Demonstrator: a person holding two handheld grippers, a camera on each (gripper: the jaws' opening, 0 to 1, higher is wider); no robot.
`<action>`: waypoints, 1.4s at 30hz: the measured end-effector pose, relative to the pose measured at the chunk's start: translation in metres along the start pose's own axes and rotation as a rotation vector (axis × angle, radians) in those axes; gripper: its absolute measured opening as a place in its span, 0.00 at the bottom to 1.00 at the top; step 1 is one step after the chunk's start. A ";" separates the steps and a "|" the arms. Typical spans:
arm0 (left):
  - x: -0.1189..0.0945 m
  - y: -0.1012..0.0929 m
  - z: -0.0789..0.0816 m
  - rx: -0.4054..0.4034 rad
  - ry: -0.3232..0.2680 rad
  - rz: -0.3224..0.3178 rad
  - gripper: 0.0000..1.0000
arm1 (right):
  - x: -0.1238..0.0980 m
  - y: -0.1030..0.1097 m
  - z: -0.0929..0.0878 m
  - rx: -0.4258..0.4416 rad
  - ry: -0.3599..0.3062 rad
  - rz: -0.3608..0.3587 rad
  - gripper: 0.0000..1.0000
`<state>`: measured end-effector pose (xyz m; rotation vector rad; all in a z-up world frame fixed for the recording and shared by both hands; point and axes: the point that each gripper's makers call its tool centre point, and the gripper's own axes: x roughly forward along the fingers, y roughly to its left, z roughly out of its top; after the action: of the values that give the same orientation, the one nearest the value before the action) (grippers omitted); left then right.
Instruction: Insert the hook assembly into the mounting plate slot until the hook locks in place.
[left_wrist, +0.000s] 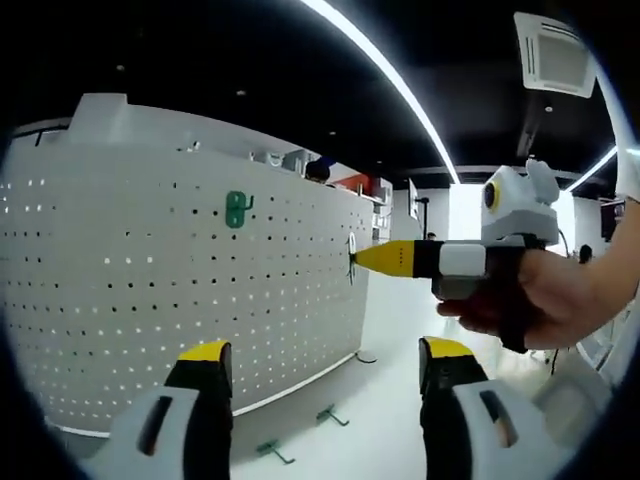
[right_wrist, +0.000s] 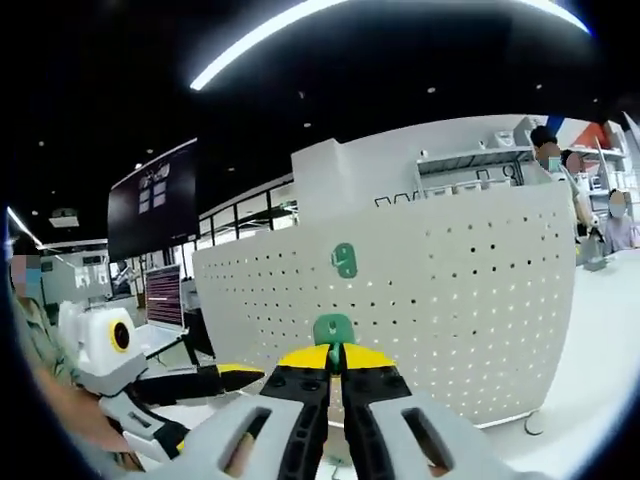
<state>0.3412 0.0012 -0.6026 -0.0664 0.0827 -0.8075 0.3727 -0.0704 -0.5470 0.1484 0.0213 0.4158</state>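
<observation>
A white perforated mounting plate (left_wrist: 150, 280) stands upright on a white table, and one green hook (left_wrist: 236, 209) hangs on it high up. My left gripper (left_wrist: 325, 352) is open and holds nothing, well short of the plate. My right gripper (left_wrist: 368, 258) comes in from the right, its yellow tip close to the plate's right edge. In the right gripper view its jaws (right_wrist: 335, 356) are shut on a green hook assembly (right_wrist: 333, 328), held in front of the plate (right_wrist: 460, 300) below the mounted hook (right_wrist: 344, 260). The left gripper (right_wrist: 232, 377) shows at lower left.
Two loose green hooks (left_wrist: 272, 452) (left_wrist: 331, 415) lie on the white tabletop (left_wrist: 390, 400) at the plate's foot. A dark screen (right_wrist: 152, 205), desks and people stand in the room behind. A person's hand (left_wrist: 560, 300) grips the right gripper.
</observation>
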 end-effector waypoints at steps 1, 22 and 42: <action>-0.002 0.001 0.000 -0.002 -0.005 0.005 0.78 | 0.002 -0.002 0.001 0.006 -0.002 -0.003 0.00; -0.048 0.028 0.000 -0.021 -0.071 0.124 0.81 | 0.033 -0.029 0.035 -0.011 -0.070 -0.089 0.01; -0.078 0.042 -0.008 -0.018 -0.075 0.198 0.80 | 0.066 -0.040 0.060 -0.054 -0.119 -0.122 0.01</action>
<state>0.3164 0.0863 -0.6104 -0.1040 0.0247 -0.6055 0.4518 -0.0879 -0.4927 0.1174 -0.0975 0.2851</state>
